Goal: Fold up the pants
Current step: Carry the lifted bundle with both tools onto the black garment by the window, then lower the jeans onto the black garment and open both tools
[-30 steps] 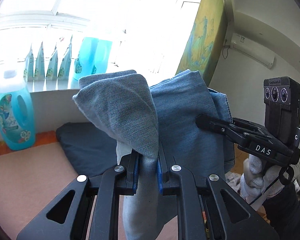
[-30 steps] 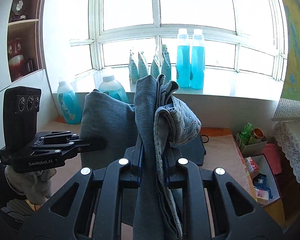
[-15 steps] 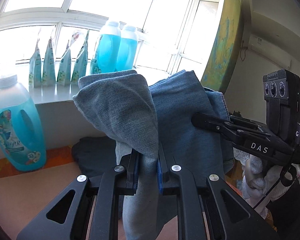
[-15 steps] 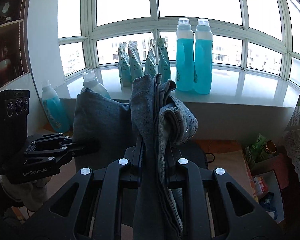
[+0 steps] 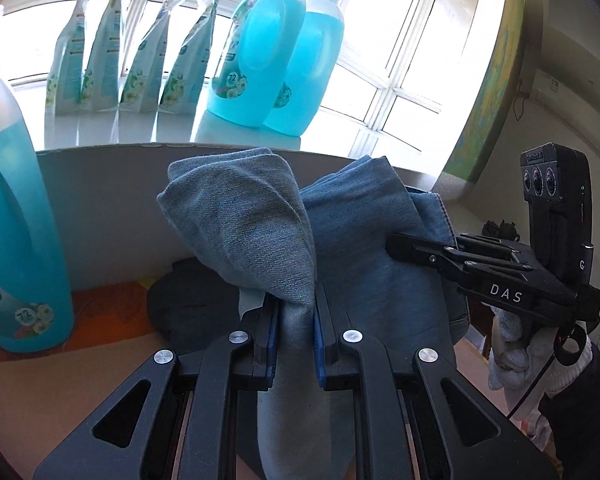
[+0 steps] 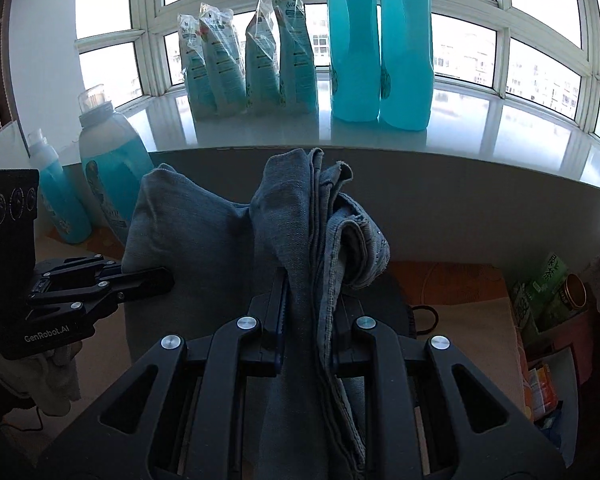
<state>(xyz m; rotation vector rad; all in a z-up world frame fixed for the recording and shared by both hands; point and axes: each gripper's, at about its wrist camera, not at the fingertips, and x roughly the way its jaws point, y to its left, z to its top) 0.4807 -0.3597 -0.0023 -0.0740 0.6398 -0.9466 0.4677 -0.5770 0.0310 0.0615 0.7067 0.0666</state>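
Both grippers are up off the surface with the blue denim pants [image 5: 364, 264] stretched between them. The left gripper [image 5: 294, 316], low in the centre of its own frame, is pinched tight on a bunched corner of the denim, which flops over the fingertips in a pale, inside-out fold. The right gripper [image 6: 310, 300], likewise at the bottom centre of its view, is clamped on several stacked layers of the pants [image 6: 300, 240], whose hemmed edges curl over to the right.

In the left wrist view, the right gripper [image 5: 404, 242] reaches in from the right edge, its tips against the far side of the cloth, held by a white-gloved hand [image 5: 512, 356]. In the right wrist view, the left gripper [image 6: 156, 278] comes in from the left edge, gripping the other end of the denim.

Behind the cloth, along the top of both frames, a white windowsill [image 6: 500, 136] carries two tall blue detergent bottles [image 6: 380, 48] and a row of refill pouches [image 6: 248, 60]. A larger blue bottle [image 5: 8, 220] stands at the left edge of the left view. A dark cushion [image 5: 192, 304] lies on the surface below the pants.
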